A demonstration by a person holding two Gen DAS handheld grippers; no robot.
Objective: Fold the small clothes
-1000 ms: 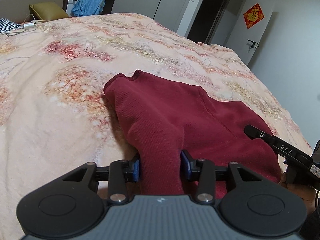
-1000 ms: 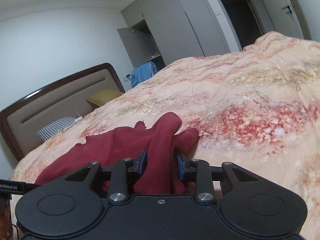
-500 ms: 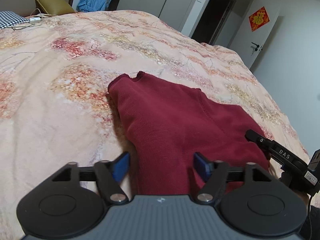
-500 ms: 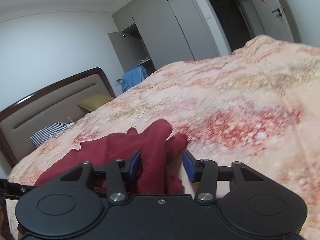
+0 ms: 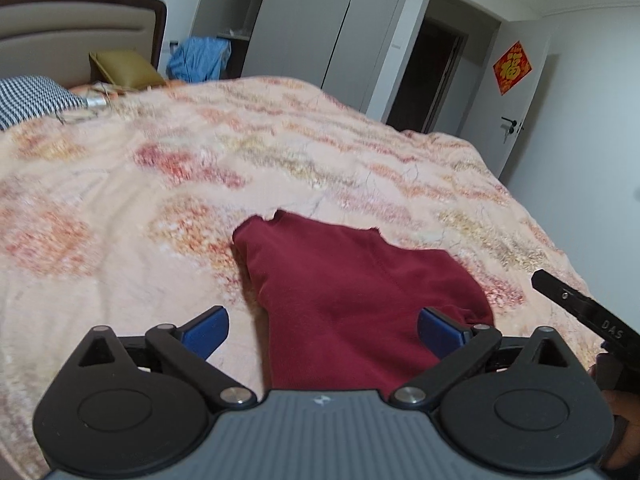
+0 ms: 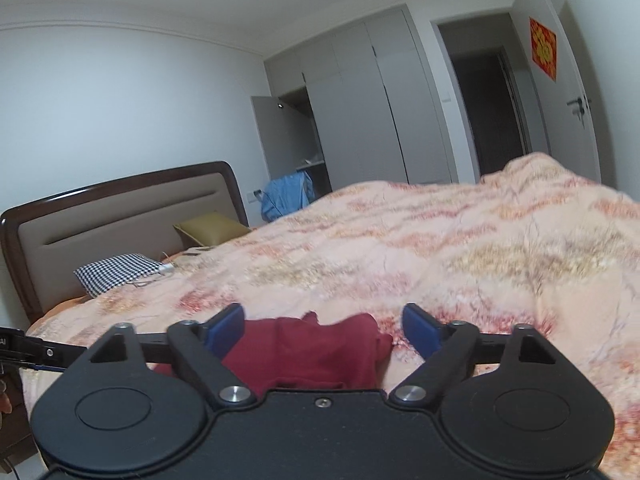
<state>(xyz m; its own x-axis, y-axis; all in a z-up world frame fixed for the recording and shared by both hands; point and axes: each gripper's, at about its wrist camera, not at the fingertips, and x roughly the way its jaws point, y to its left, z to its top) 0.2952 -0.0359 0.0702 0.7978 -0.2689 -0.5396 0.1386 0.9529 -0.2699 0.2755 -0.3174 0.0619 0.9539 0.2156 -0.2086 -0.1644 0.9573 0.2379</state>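
garment: dark red top [image 5: 352,300] flat on bed [image 5: 120,208], long axis running away from fingers | left gripper [image 5: 322,326] opening, cloth released, lying below gap | right gripper [image 6: 322,326] opening, released, top just beneath | nearer: both alike

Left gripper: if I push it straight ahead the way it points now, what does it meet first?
Most likely the red garment, lying on the bedspread between the opening jaws of the left gripper; depth is unclear.

garment's [image 5: 344,304] near edge hidden behind tongs body, bedspread [image 5: 160,168] motion-blurred
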